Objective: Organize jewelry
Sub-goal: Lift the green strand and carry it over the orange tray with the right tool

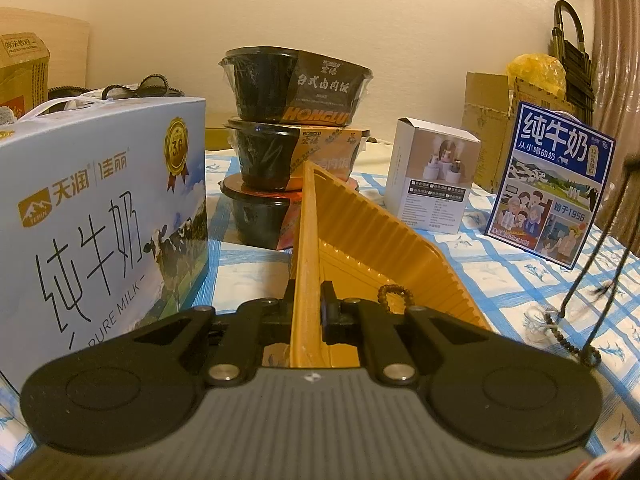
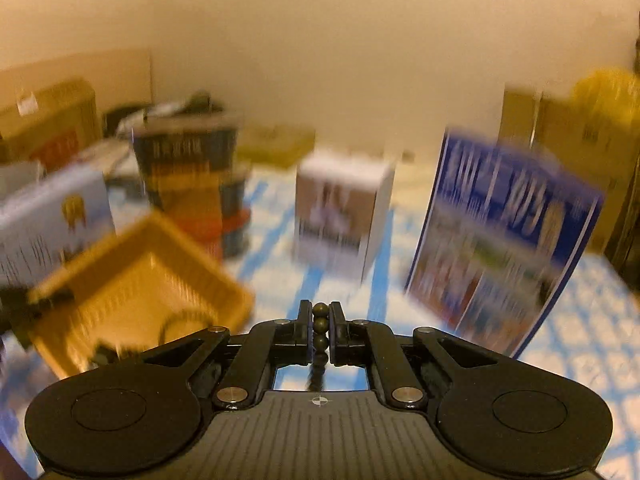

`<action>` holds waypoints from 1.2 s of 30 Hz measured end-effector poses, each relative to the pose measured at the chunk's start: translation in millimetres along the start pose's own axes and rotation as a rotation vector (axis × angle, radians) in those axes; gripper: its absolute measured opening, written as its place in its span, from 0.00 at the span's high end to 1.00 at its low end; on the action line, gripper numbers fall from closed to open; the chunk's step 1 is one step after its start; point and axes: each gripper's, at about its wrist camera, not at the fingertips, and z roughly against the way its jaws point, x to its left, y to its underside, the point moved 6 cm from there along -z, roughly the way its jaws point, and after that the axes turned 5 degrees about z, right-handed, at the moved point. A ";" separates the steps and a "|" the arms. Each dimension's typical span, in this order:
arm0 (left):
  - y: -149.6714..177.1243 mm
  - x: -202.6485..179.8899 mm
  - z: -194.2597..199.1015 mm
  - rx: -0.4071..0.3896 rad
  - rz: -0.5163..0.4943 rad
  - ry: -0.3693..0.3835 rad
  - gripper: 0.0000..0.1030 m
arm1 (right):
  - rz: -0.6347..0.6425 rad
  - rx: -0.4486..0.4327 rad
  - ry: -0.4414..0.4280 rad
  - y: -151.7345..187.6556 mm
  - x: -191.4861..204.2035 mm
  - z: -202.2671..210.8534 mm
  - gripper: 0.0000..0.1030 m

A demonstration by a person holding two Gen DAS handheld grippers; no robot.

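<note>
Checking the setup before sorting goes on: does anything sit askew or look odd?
Yes. The ribbed orange plastic tray is tipped up on edge, its rim clamped by the left gripper, with a brown bead bracelet inside. Dark beads trail across the blue-checked tablecloth.

Warm dim light; rt view motion-blurred

The left gripper (image 1: 306,300) points slightly downward, its jaws clamped from both sides on the near rim of the yellow tray (image 1: 372,248), which is tipped up on edge. Right of the tray and raised above it, the right gripper (image 2: 320,322) also tilts a little downward, jaws pinched tight on a strand of dark beads (image 2: 320,332) that runs lengthwise between the black fingers (image 2: 305,324).
</note>
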 end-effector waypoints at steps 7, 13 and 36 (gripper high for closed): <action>-0.2 0.4 -0.1 0.000 0.010 0.001 0.92 | 0.036 -0.107 0.019 -84.2 -0.1 48.6 0.93; 0.3 1.9 -0.3 0.000 0.024 0.001 0.92 | 0.084 -0.180 0.012 -135.6 13.1 75.4 0.93; 1.3 4.0 -0.6 0.000 0.033 0.007 0.92 | 0.015 -0.286 -0.359 -189.4 132.9 26.3 0.93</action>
